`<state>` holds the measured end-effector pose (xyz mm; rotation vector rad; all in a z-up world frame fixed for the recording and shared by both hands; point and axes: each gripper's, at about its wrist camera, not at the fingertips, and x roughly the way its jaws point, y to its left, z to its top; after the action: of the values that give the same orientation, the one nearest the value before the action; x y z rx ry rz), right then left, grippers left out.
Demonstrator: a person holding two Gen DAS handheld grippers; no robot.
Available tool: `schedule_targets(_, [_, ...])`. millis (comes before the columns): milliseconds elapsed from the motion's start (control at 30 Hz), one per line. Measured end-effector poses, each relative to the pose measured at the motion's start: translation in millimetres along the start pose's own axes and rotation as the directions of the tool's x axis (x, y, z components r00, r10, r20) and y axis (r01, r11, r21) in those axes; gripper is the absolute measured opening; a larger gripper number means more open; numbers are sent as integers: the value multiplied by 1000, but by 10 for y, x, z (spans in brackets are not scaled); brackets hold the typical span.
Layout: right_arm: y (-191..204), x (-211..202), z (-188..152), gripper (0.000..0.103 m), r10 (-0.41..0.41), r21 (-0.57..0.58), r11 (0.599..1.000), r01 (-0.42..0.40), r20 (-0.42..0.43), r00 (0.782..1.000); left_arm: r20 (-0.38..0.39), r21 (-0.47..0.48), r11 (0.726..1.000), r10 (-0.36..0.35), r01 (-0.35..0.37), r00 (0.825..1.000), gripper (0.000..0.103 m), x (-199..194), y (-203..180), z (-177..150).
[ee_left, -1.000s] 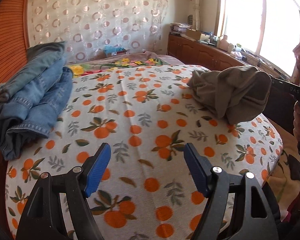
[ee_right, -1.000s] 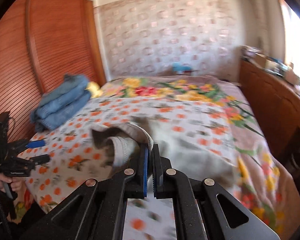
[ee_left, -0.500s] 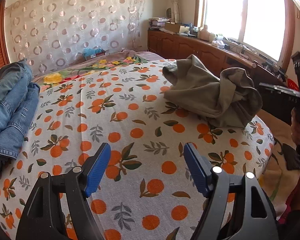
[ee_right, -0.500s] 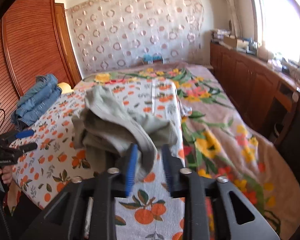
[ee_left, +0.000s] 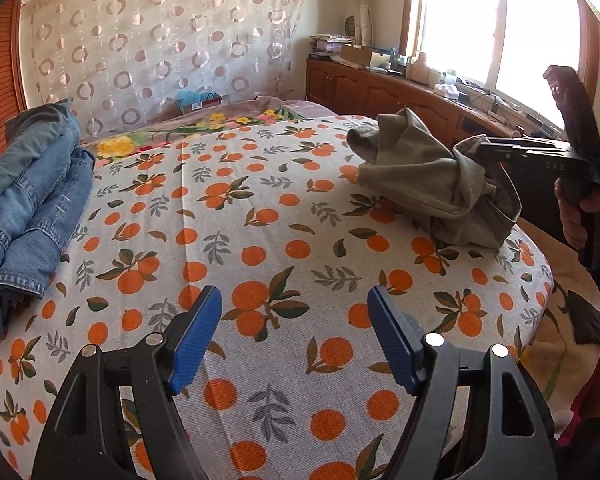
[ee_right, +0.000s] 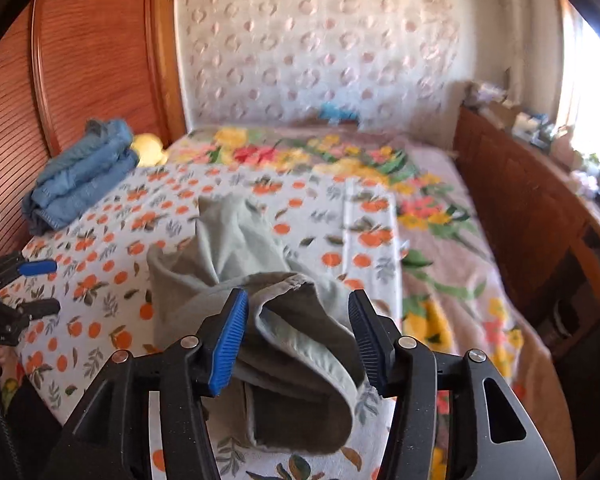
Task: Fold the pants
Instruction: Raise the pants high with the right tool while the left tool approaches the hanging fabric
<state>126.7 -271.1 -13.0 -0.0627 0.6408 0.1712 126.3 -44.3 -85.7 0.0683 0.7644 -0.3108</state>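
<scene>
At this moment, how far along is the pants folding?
Done: blue jeans lie folded at the bed's far edge. In hand: the grey-green pants sit crumpled on the orange-print sheet; the right hand-held gripper has just been opening, cloth between its pads, unpinched. The left hand-held gripper is open, empty. Left: spreading and folding them.

Crumpled pants (ee_left: pixel 428 184) lie on the bed's (ee_left: pixel 260 264) right edge; folded jeans (ee_left: pixel 32 208) lie on its left edge, against a wardrobe (ee_right: pixel 100 48). A cabinet (ee_right: pixel 520 208) runs along the right.

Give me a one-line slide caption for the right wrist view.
Right gripper, fingers just opened, over crumpled grey pants on the orange-print bed cover.
</scene>
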Motion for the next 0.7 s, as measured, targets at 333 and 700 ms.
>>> schedule_targets(333, [321, 229, 399, 6, 95, -95, 990, -104, -90, 991, 32, -63, 998, 34, -32, 999, 76, -197, 260, -74])
schedule_targets(700, [1830, 167, 1481, 4, 325, -298, 906, -300, 37, 945, 108, -149, 986, 96, -79, 990, 76, -681, 723, -176])
